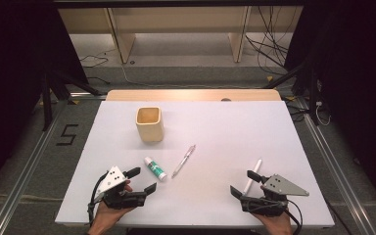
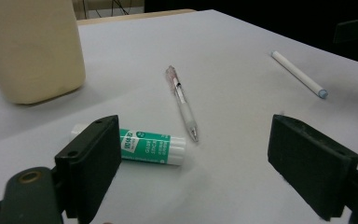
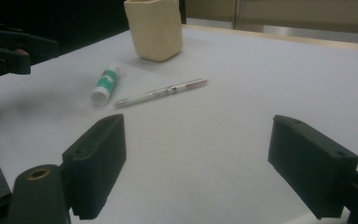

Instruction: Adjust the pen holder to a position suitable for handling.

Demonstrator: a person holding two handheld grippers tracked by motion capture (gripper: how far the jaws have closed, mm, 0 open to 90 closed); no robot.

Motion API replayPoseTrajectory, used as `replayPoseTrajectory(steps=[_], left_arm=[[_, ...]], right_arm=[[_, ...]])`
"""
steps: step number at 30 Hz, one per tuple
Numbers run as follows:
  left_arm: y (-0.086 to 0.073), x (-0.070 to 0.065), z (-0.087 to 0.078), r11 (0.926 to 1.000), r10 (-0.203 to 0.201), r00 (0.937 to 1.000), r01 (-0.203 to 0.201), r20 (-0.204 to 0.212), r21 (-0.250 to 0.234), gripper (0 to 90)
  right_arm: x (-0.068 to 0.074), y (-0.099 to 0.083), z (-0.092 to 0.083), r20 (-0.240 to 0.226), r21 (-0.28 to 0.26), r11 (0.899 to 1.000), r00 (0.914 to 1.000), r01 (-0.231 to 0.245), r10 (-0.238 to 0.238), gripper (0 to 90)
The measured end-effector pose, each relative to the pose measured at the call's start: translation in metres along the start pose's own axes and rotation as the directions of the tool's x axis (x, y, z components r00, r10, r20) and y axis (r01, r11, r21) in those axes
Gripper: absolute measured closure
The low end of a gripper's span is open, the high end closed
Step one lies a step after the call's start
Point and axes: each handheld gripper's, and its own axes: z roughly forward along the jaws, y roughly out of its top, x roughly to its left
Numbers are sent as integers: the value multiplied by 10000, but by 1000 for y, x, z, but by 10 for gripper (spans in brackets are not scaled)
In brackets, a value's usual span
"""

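Our left gripper (image 1: 142,180): black body, two chunky black jaws, small round holes in pads, brass ring near base. Grey three-cornered plate on top, black dots on it. Black cable trails behind. Our right gripper (image 1: 243,182): same look. Our hands bare, no sleeves.

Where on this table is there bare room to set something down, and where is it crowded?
The right half of the table, beyond the white marker, lies bare, as does the near strip between the left claw and right claw. Left of centre is crowded: cream cup, glue stick and clear pen.
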Motion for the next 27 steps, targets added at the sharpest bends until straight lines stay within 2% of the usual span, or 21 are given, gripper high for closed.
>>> replayPoseTrajectory(steps=[19, 23, 27], left_arm=[[5, 3, 2, 9999, -99, 9998, 100, -148, 69, 171], [9, 6, 3, 9997, -232, 9993, 233, -292, 54, 171], [13, 11, 5, 9993, -263, 9984, 275, -499, 244, 175]], right_arm=[[-1, 0, 0, 74, -71, 10000, 10000, -47, 47, 198], [-1, 0, 0, 69, -53, 10000, 10000, -60, 60, 198], [-1, 0, 0, 68, -1, 9999, 9999, -143, 143, 199]])
